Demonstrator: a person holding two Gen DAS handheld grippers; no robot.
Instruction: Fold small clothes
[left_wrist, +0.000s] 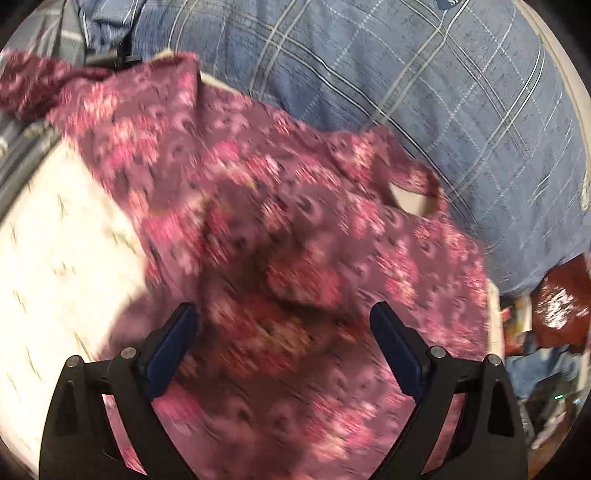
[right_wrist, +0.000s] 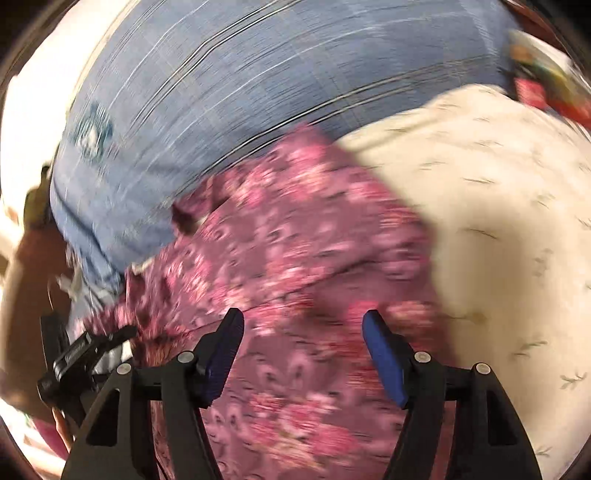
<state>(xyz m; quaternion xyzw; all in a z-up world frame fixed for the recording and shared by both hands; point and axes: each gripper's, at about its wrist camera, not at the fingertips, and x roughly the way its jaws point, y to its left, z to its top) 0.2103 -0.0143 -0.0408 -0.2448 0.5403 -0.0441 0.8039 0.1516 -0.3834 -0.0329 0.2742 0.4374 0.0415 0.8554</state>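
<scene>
A cream bed sheet with a sparse print of small grey-green sprigs (left_wrist: 48, 236) covers the surface, showing at the left of the left wrist view and at the right of the right wrist view (right_wrist: 498, 206). Lying on it, a large blue cloth crossed by white and dark check lines (left_wrist: 406, 92) fills the top of both views (right_wrist: 229, 85). At the right edge of the left wrist view sits a shiny dark red thing (left_wrist: 561, 299), too blurred to identify.

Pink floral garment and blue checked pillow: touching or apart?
Touching. The left wrist view shows the pink floral garment lying over the blue checked pillow edge.
</scene>
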